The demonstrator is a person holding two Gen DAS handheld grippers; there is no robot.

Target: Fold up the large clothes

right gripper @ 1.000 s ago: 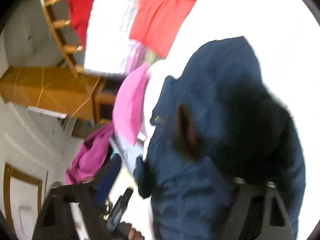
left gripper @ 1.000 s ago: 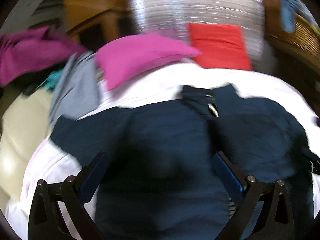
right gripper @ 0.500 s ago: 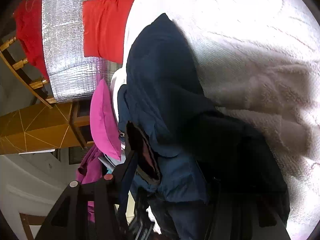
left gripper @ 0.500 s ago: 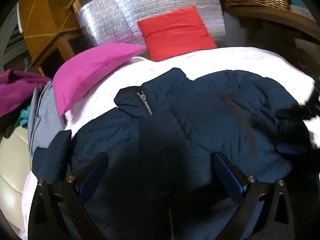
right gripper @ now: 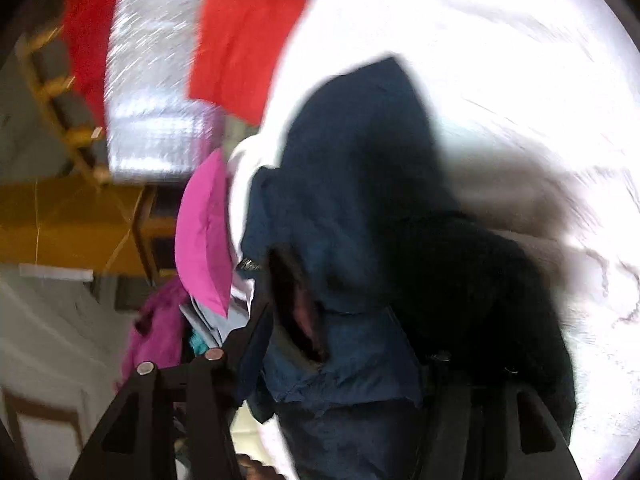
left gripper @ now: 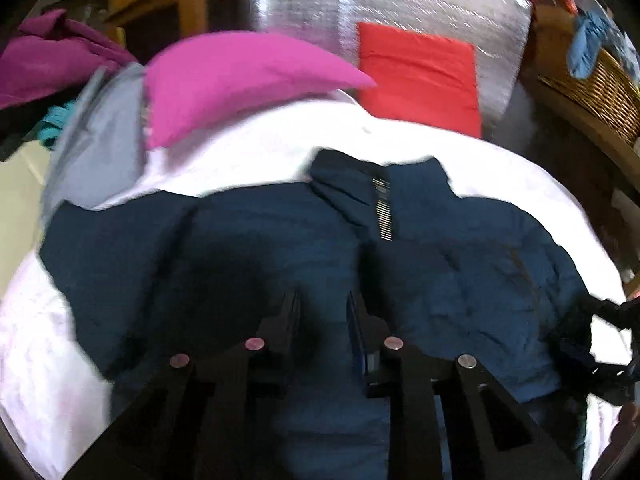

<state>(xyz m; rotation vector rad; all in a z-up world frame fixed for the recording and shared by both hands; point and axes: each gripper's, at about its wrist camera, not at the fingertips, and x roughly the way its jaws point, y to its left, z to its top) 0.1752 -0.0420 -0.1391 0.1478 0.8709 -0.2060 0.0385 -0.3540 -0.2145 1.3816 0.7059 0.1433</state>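
A dark navy puffer jacket [left gripper: 460,264] lies spread front-up on a white bed cover [left gripper: 260,148], collar and zipper toward the pillows. My left gripper [left gripper: 322,304] is over the jacket's lower middle with its fingers nearly together and a narrow gap between them; jacket fabric sits in the gap. In the right wrist view the jacket [right gripper: 360,184] is bunched and draped over my right gripper [right gripper: 344,344], whose fingers stand wide apart with fabric between them and the right finger hidden. The right gripper also shows at the far right edge of the left wrist view [left gripper: 616,340].
A magenta pillow [left gripper: 240,76] and a red pillow [left gripper: 420,76] lean against a silver headboard [left gripper: 400,8]. A grey garment [left gripper: 96,148] and a purple one [left gripper: 48,60] lie at the left. A wicker basket [left gripper: 596,84] stands at the right. A wooden cabinet [right gripper: 72,224] stands beyond.
My left gripper's fingers have closed from wide open to nearly together on the jacket's lower middle. The left view swung back over the jacket. The right gripper stays tangled in the jacket's side.
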